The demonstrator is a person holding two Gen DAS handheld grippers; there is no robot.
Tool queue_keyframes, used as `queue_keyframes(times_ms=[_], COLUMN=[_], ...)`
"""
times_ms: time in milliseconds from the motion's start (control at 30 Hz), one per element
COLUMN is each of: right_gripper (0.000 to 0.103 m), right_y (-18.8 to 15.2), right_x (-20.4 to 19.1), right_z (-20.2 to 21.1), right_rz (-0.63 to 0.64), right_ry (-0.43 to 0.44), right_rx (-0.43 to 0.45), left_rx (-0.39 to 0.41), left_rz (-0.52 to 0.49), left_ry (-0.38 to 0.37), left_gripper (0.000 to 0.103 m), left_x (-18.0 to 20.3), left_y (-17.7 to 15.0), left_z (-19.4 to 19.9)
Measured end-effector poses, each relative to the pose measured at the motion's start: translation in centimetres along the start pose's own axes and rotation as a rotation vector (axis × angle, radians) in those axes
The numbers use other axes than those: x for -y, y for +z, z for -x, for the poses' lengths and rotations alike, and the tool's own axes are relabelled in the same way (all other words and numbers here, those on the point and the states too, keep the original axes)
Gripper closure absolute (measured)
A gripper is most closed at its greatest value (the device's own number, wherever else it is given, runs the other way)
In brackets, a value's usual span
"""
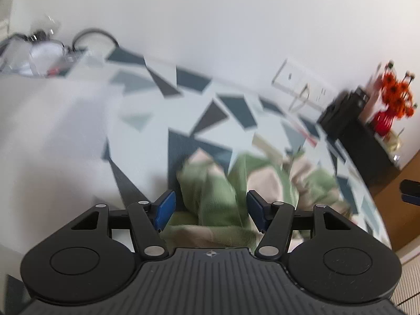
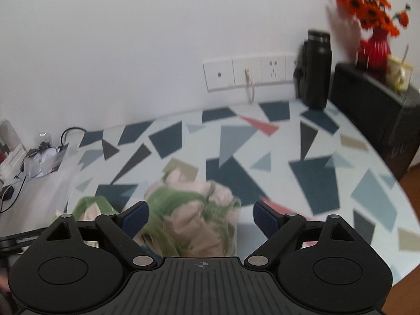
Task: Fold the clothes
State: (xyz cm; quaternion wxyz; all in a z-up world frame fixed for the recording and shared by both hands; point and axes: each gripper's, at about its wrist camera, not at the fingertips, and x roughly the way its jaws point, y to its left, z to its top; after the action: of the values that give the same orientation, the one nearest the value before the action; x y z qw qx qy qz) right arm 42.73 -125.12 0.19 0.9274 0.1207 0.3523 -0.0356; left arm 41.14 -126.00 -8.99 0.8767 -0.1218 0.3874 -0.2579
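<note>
Both claws gape over crumpled garment (image 2: 194, 218); only right view shows flask (image 2: 315, 71).

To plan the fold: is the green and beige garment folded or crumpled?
Crumpled: the garment lies bunched in uneven lumps on the patterned tablecloth.

**Blur and cut-offs**

The left wrist view is smeared: the garment (image 1: 218, 197) shows no shape or folds, and the flowers (image 1: 396, 94) blur. A dark object (image 1: 410, 191) is cut by the right edge. The sockets (image 2: 246, 73) partly hide behind the flask (image 2: 315, 71).
</note>
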Motion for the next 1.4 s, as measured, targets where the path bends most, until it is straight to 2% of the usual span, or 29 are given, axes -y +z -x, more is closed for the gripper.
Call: queue_keyframes(times_ms=[100, 200, 267, 300, 333, 433, 533, 633, 800, 833, 867, 900, 967, 1000, 1167, 1300, 1400], right_gripper=[0.026, 0.034, 0.046, 0.055, 0.059, 0.059, 0.057, 0.053, 0.056, 0.065, 0.071, 0.085, 0.092, 0.1, 0.099, 0.099, 0.099], right_y=[2.1, 4.4, 4.9, 5.2, 5.4, 3.9, 1.7, -0.4, -2.0, -1.4, -0.8, -0.3, 0.8, 1.4, 4.2, 6.4, 6.7], right_x=[-0.5, -0.8, -0.5, -0.4, -0.2, 1.5, 3.8, 4.2, 3.3, 4.4, 5.5, 6.6, 8.8, 9.9, 15.4, 23.2, 27.4], right_z=[0.1, -0.4, -2.8, -4.0, -5.2, -9.9, -14.1, -16.8, -19.1, -19.2, -19.3, -19.4, -19.6, -19.7, -20.2, -21.3, -21.0], right_rz=[0.028, 0.056, 0.073, 0.081, 0.089, 0.075, 0.064, 0.115, 0.296, 0.287, 0.278, 0.269, 0.251, 0.243, 0.196, 0.02, -0.066], right_ry=[0.0, 0.01, 0.019, 0.023, 0.027, 0.006, -0.02, 0.045, 0.157, 0.152, 0.147, 0.143, 0.134, 0.129, 0.102, -0.072, -0.192], right_rx=[0.029, 0.059, 0.011, -0.012, -0.037, -0.134, -0.224, -0.277, -0.286, -0.275, -0.264, -0.253, -0.231, -0.221, -0.166, -0.129, -0.082], left_rx=[0.041, 0.038, 0.016, -0.003, -0.022, -0.073, -0.081, -0.085, -0.082, -0.081, -0.076, -0.07, -0.061, -0.052, -0.006, 0.013, 0.012], left_rz=[0.008, -0.018, -0.037, -0.037, -0.032, 0.02, 0.079, 0.112, 0.108, 0.104, 0.098, 0.099, 0.102, 0.101, 0.143, 0.156, 0.145], left_ry=[-0.01, -0.023, -0.01, -0.001, 0.01, 0.058, 0.117, 0.172, 0.287, 0.309, 0.325, 0.331, 0.363, 0.388, 0.453, 0.478, 0.478], left_gripper=[0.042, 0.041, 0.041, 0.041, 0.041, 0.04, 0.033, 0.033, 0.033, 0.035, 0.05, 0.065, 0.071, 0.074, 0.081, 0.081, 0.081], left_x=[-0.6, -0.4, -0.1, 0.1, 0.2, 0.3, 0.6, 1.5, 4.5, 5.2, 5.8, 6.4, 7.3, 7.8, 8.7, 9.3, 9.9], left_y=[1.5, 2.3, 1.8, 1.3, 0.7, -1.3, -2.7, -3.0, -3.3, -3.4, -3.4, -3.5, -3.4, -3.3, -2.7, -2.3, -2.1], left_z=[1.7, 2.1, 1.8, 1.3, 0.8, -0.9, -2.4, -3.4, -4.7, -4.9, -5.2, -5.3, -5.5, -5.5, -5.1, -5.5, -6.3])
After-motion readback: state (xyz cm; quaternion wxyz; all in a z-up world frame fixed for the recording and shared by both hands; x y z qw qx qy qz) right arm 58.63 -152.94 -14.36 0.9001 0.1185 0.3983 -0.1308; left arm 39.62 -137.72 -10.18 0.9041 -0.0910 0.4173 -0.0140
